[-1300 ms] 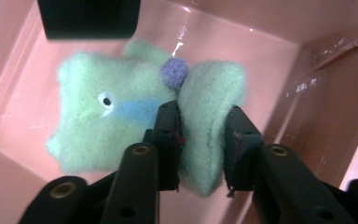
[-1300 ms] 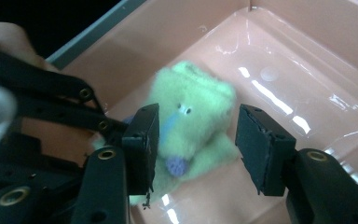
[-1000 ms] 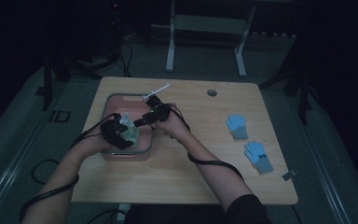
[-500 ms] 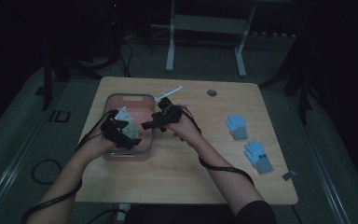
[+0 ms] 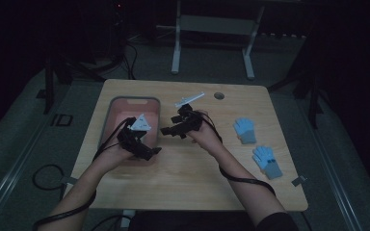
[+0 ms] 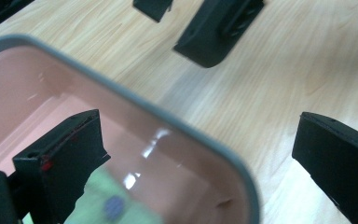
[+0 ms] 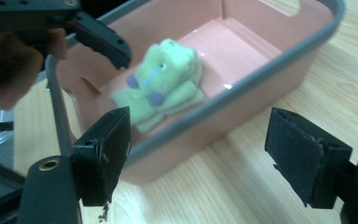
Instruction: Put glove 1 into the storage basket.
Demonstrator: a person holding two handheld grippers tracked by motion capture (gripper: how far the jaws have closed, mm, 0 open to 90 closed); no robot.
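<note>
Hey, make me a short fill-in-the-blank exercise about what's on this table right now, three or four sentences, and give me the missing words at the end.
1. The folded green gloves lie inside the ____ tub.
2. The jaws of the right gripper stand ____, with nothing between them.
3. Two ____ gloves lie on the table, on the person's right.
4. The left gripper hovers over the tub's ____.

Missing words: pink; open; blue; rim
</note>
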